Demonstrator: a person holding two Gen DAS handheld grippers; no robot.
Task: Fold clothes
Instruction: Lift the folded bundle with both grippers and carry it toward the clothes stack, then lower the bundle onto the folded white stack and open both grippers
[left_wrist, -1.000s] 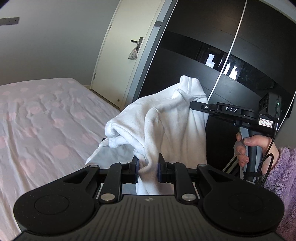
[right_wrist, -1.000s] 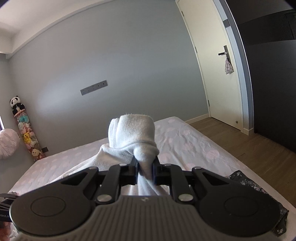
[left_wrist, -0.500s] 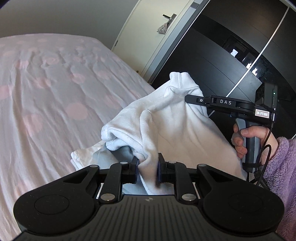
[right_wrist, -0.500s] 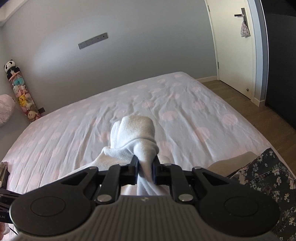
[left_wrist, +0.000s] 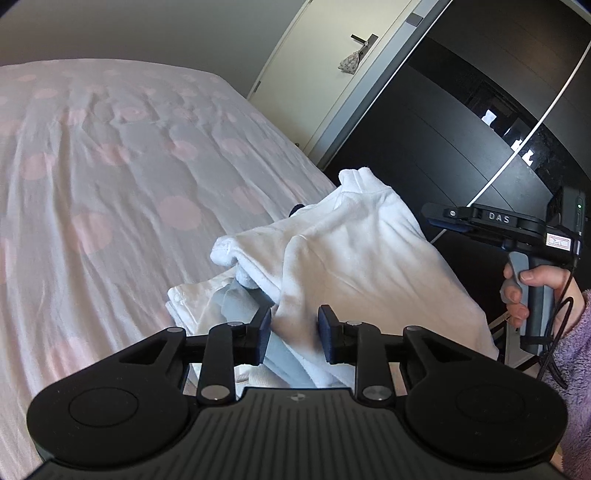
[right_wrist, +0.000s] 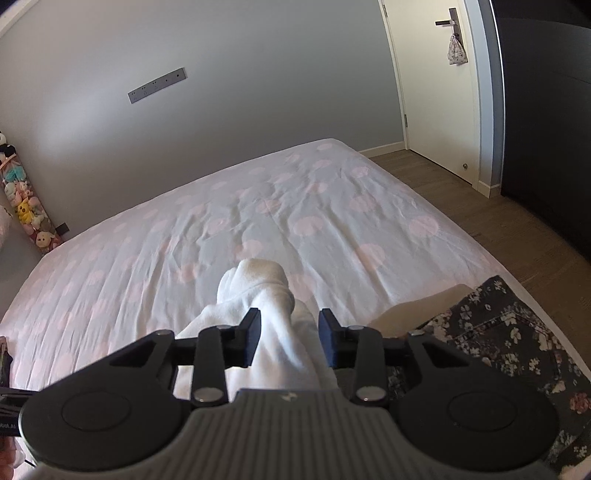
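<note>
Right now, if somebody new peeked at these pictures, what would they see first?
Probably the fluffy white garment, bunched up at the near edge of the bed and lying between the jaws of both grippers, which look parted. Behind it stretches the big bed sheet with pale pink dots, filling the middle of both views. In the right wrist view, a dark flowery cloth lies at the bed's near right corner.

White garment (left_wrist: 354, 254); pink-dotted bedsheet (right_wrist: 258, 221)
</note>
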